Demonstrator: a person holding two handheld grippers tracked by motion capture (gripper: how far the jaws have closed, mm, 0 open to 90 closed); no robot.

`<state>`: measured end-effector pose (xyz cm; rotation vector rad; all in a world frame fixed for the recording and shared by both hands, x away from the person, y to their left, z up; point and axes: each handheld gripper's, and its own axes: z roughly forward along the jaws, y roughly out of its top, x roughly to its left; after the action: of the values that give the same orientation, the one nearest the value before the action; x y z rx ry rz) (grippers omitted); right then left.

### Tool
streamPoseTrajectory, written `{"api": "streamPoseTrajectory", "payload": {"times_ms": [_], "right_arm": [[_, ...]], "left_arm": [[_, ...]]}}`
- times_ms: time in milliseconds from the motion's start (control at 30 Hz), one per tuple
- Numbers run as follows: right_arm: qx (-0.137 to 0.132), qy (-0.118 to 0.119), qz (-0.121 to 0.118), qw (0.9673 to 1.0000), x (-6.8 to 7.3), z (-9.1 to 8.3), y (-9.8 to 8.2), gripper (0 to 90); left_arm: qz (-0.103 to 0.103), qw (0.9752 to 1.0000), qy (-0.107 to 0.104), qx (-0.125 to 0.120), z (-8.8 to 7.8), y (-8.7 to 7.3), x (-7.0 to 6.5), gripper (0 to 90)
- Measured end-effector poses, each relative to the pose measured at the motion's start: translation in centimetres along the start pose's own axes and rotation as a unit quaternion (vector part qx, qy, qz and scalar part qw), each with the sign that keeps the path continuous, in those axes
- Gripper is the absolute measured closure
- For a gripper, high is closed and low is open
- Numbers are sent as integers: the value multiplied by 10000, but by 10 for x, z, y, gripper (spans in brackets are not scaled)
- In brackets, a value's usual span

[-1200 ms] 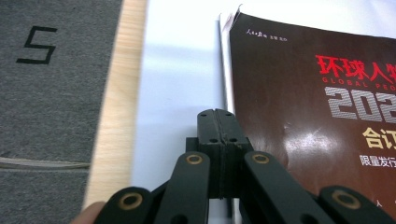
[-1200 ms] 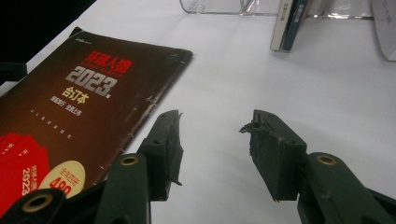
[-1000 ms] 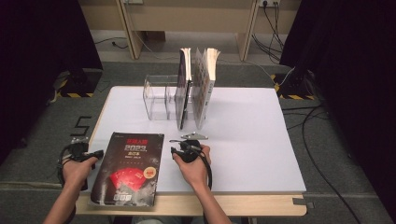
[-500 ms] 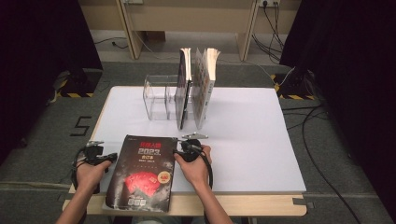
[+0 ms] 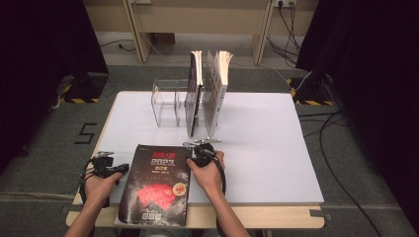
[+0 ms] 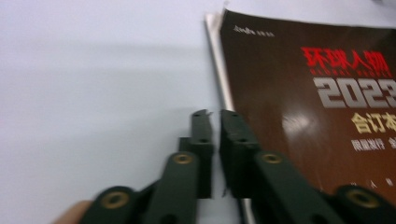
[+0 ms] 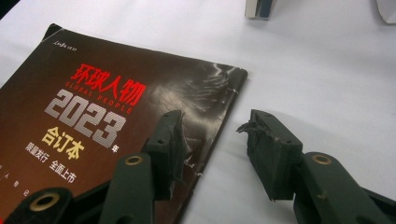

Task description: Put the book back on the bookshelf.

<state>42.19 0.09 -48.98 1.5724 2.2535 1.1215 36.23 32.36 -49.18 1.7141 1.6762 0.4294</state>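
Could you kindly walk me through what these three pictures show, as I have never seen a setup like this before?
There is no robot here: a person holds a hand-held two-jaw tool in each hand. The high view looks down on a white table. The other two pictures come from small cameras riding on each tool, looking along its black jaws.

On the table lies a dark bound magazine volume marked 2023, overhanging the near edge. Farther back stands a clear acrylic book stand with two upright books beside it.

The left gripper sits at the volume's left edge; its jaws have just been opening slightly and are nearly together, with nothing between them. The right gripper has its jaws spread astride the volume's right edge, not yet clamping it.
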Motion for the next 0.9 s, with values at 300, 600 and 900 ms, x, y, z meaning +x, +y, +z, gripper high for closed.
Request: {"api": "streamPoseTrajectory", "payload": {"times_ms": [300,600,900], "right_arm": [[43,-42,-61,10000,1,5,6,557],[110,-52,-74,9999,0,8,9,583],[129,-120,-61,9998,4,12,13,582]], "left_arm": [[-36,9995,-320,-73,0,4,-9,619],[-26,9992,-394,88,6,2,-13,569],[2,9993,-357,96,7,2,-17,557]]}}
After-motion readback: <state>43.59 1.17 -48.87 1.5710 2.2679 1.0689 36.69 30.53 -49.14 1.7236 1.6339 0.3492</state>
